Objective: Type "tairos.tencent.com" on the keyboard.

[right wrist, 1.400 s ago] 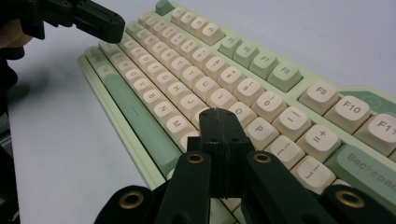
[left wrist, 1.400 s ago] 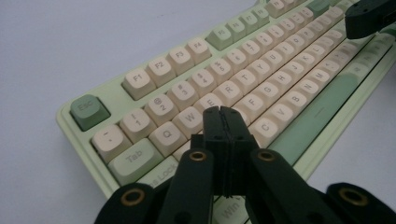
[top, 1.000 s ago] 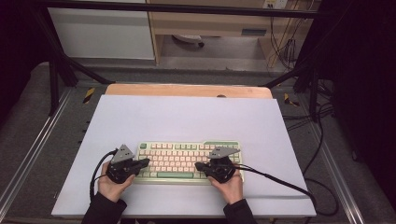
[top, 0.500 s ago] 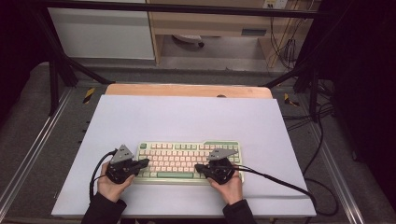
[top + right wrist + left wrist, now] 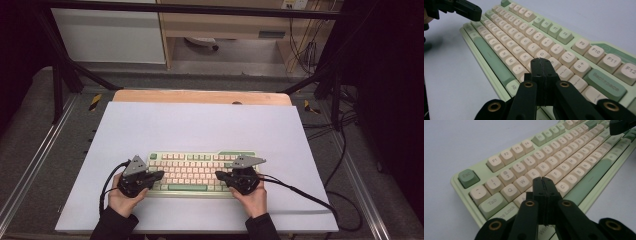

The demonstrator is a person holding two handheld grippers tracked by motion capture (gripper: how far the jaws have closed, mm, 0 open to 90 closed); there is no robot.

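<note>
Nearest, the left gripper and right gripper, jaws pressed together and holding nothing, hover over the keyboard ends. It lies on the near table. Typing looks barely begun.

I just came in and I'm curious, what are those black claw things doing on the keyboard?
A person holds a black hand-held gripper in each hand over a pale green keyboard with cream keys on a white table. The left hand-held gripper and right hand-held gripper are both shut, tips poised over the letter keys, holding nothing.
</note>
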